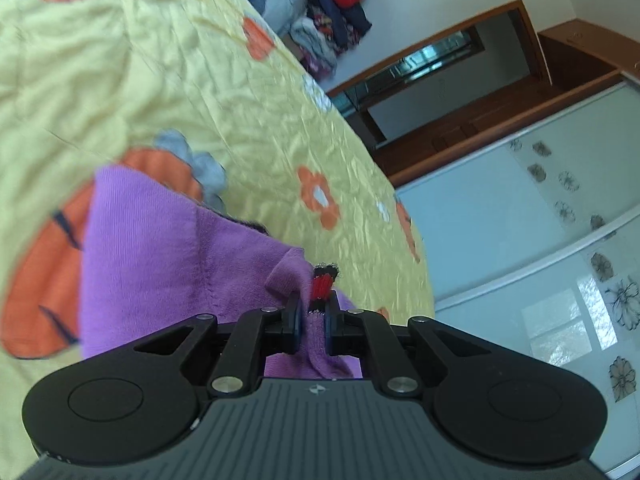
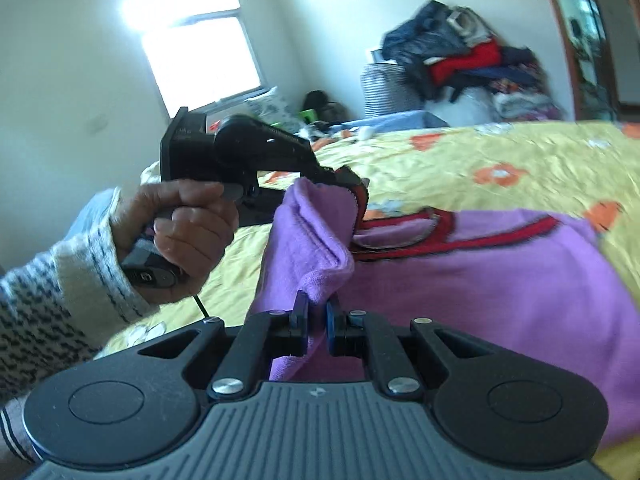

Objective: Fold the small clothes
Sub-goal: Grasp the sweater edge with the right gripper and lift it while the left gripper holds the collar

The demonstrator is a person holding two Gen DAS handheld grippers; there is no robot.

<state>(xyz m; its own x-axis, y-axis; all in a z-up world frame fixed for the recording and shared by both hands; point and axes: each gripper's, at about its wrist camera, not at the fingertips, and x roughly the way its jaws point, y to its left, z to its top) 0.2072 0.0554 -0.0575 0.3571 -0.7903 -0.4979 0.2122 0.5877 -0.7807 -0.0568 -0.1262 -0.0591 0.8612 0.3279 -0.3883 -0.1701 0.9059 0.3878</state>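
Purple knit sweater [image 2: 500, 280] with red trim lies partly on a yellow flowered bedspread [image 2: 460, 160], one edge lifted, pinched by both left tongs [image 1: 312, 312] and right tongs [image 2: 317, 314], left hand [image 2: 188, 228] gripping its handle.

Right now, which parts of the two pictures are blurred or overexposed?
Left wrist view: the yellow bedspread and clothes pile smear with motion blur, while the purple garment stays fairly sharp. Right wrist view: the window is blown out white, and the far clothes heap is blurred.
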